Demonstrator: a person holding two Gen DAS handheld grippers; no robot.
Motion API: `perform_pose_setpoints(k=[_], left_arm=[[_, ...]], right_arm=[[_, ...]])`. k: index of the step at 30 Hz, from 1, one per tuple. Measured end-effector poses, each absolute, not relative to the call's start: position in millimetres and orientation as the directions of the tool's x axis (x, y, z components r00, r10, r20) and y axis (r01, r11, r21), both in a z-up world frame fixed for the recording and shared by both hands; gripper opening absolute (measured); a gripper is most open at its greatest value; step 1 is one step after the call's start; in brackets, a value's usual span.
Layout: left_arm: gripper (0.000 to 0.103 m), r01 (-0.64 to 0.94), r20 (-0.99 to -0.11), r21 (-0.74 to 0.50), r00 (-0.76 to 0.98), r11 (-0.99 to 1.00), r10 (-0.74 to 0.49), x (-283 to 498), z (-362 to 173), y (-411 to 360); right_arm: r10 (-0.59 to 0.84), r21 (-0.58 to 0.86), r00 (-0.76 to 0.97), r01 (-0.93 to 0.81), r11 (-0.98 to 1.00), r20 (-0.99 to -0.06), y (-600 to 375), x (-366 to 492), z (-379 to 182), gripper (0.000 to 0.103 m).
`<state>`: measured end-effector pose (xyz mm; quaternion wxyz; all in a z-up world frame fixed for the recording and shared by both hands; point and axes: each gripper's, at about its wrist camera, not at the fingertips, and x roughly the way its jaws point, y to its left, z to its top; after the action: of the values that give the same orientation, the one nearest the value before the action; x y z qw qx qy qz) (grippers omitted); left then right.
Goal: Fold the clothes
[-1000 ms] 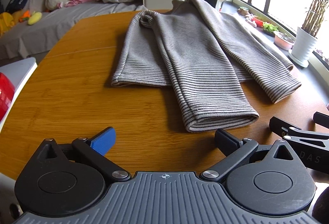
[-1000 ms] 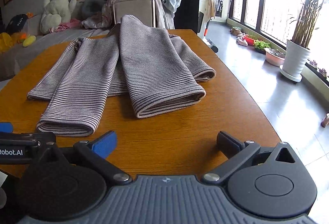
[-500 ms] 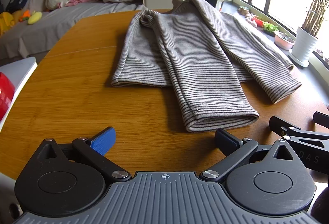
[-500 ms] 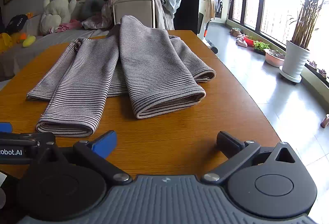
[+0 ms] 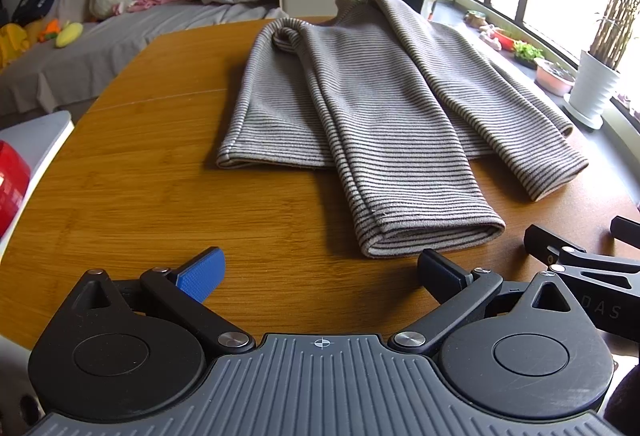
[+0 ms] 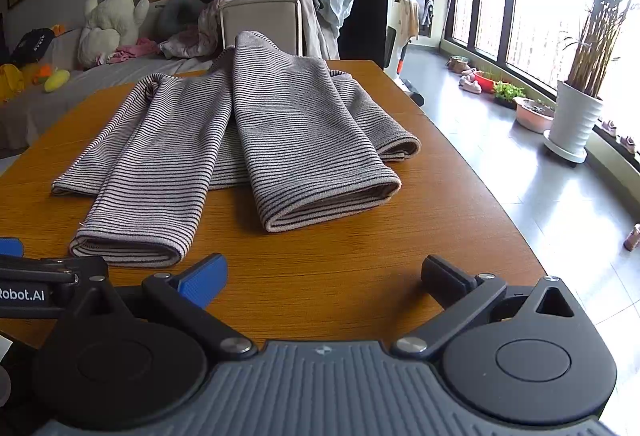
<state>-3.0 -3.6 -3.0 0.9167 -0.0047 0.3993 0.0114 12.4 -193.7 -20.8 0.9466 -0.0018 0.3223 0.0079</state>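
While both my grippers hang spread and empty, striped sweater [image 5: 372,108] lies ahead at frame centre, sleeves running toward me; left gripper [image 5: 320,268] nearer its closest cuff than right gripper [image 6: 324,272]

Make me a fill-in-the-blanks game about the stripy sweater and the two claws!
1. The striped sweater lies on a wooden ____.
2. Both sleeves are folded in and their cuffs point ____ the claws.
3. The left claw and right claw are both ____, holding nothing.
4. One pad on each claw is coloured ____.

Missing words: table; toward; open; blue
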Motion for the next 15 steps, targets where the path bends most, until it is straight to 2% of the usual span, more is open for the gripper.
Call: perform_pose_setpoints(k=[15], left_arm=[[0.103,-0.024,-0.737,-0.002,0.676,1.0,0.015,-2.7,-2.4,-2.7]], right_arm=[[0.016,0.0,0.795,-0.021,1.0,-0.606,-193.6,14.4,-19.8,0.103]])
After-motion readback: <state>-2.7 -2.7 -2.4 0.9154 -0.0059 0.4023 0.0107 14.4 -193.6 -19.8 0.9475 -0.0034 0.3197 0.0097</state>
